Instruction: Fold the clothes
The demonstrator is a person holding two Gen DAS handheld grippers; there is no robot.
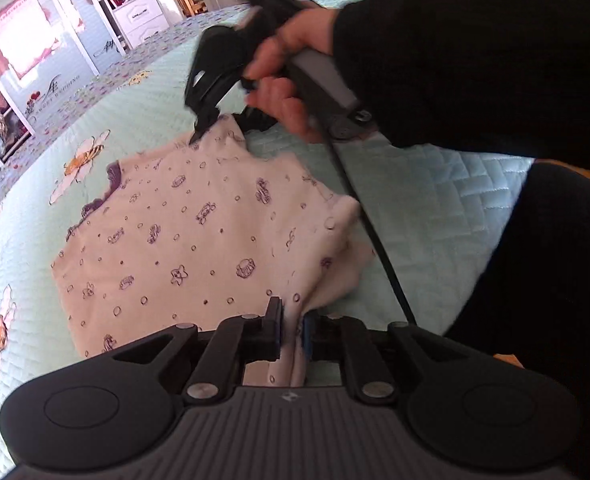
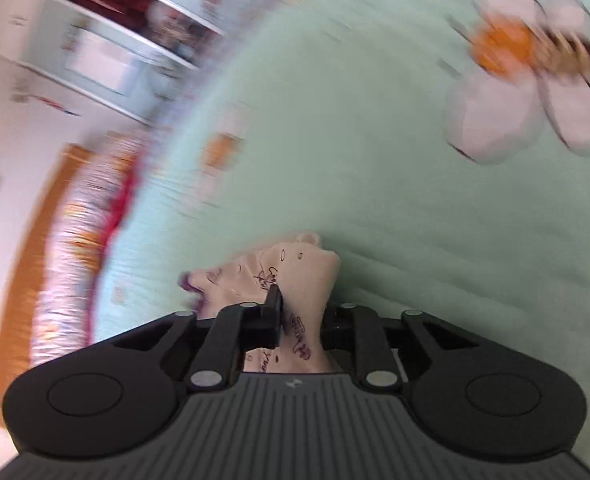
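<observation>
Cream cotton garment with purple print [image 1: 183, 240] lies spread on a mint quilted bedspread [image 1: 435, 200], both grippers clamped on it: the left gripper [image 1: 293, 328] pinches the edge at 6 o'clock, the right gripper [image 1: 205, 130] a corner at 12 o'clock. Folding appears barely begun; the cloth is still mostly flat.

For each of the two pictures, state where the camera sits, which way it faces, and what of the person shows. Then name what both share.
Left wrist: on the left gripper, facing across the patterned garment on the quilted bedspread; right gripper, hand and black sleeve show.
Right wrist: on the right gripper, facing the blurred bedspread; nothing of the person shows.
Shared: garment, bedspread.
</observation>
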